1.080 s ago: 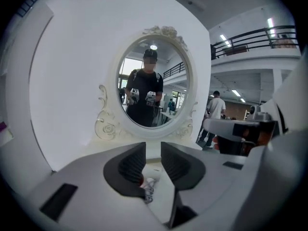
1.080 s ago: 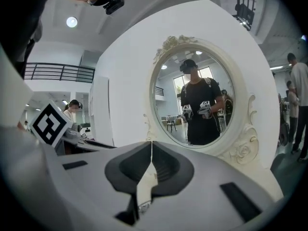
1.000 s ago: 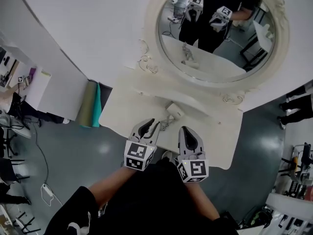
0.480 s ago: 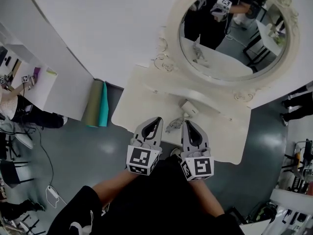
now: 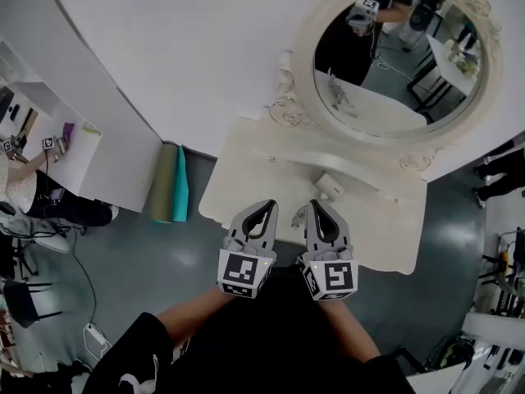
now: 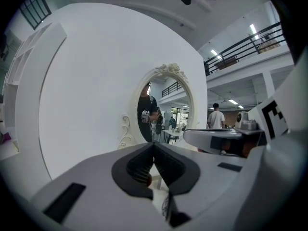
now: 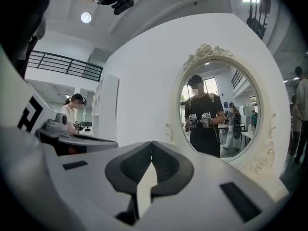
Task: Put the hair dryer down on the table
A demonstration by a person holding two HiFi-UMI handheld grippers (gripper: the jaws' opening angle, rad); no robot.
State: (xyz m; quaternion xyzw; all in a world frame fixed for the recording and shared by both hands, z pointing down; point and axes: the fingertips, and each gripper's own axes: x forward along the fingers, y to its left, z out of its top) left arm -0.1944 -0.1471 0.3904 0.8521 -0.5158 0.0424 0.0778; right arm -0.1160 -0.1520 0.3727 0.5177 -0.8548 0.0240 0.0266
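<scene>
Cream-white dressing table (image 5: 246,171), one, set flush to the white wall beneath an oval mirror (image 5: 385,80) in a scrolled frame. Hair dryer (image 5: 330,185), white, one: lies on the tabletop near the base of the mirror, well clear of both your grippers and resting on its own, so the put-down looks complete. Cord (image 5: 299,215), pale, one: trails from the dryer toward the front edge of the table and ends between your two gripper tips in the head view, probably left slack where it fell. Left gripper (image 5: 267,206): jaws pressed together with nothing between them, as its own view confirms (image 6: 154,147). Right gripper (image 5: 316,205): jaws likewise pressed together and empty (image 7: 152,144). You hold both side by side, close to your body over the table's front edge and pointed at the mirror, a neutral pose that suits a finished job with nothing left to carry. Rolled mats (image 5: 172,183), green and teal, two: stand on the grey floor just beside the table's left end, out of your way.
</scene>
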